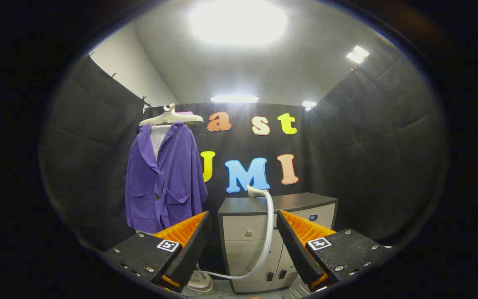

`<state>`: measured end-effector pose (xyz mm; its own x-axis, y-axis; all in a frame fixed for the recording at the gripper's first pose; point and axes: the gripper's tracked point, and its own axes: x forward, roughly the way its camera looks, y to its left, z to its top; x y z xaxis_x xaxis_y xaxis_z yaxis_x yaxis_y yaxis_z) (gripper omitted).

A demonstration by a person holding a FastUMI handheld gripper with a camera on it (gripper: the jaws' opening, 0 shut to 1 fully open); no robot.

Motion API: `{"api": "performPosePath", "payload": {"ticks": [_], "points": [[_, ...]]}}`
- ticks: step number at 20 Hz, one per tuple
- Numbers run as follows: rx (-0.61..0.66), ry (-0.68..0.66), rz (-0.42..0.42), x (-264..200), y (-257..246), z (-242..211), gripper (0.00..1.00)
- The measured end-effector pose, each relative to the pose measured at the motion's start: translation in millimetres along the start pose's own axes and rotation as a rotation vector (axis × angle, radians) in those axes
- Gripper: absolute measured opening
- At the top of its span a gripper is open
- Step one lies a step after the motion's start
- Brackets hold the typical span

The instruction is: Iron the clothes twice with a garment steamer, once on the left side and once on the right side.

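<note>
Two fingers of the gripper (243, 245) were spread empty before the steamer head (255, 192) on the cabinet (280, 203); grasping it was judged next, the purple jacket (164, 178) unironed.

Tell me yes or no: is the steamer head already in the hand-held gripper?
No: the hand-held gripper is open with nothing between its fingers, and the steamer head rests on the cabinet beyond them.

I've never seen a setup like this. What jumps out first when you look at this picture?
A purple jacket hangs on a pale hanger against the black wall, beyond the gripper and off to its left. Straight ahead stands a grey cabinet with the steamer head resting on top, its hose curving down between the open jaws to a base on the floor.
</note>
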<state>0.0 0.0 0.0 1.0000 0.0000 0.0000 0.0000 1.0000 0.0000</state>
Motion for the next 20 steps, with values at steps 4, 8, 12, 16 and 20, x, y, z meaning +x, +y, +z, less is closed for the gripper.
{"api": "performPosePath", "payload": {"ticks": [4,8,12,16,20], "points": [[-0.001,0.002,0.002,1,3,1,0.96],[-0.004,-0.004,0.003,3,5,7,0.96],[-0.003,-0.01,0.005,8,8,16,0.96],[-0.005,-0.013,0.017,16,12,25,0.96],[-0.022,-0.031,0.041,39,10,45,0.96]]}}
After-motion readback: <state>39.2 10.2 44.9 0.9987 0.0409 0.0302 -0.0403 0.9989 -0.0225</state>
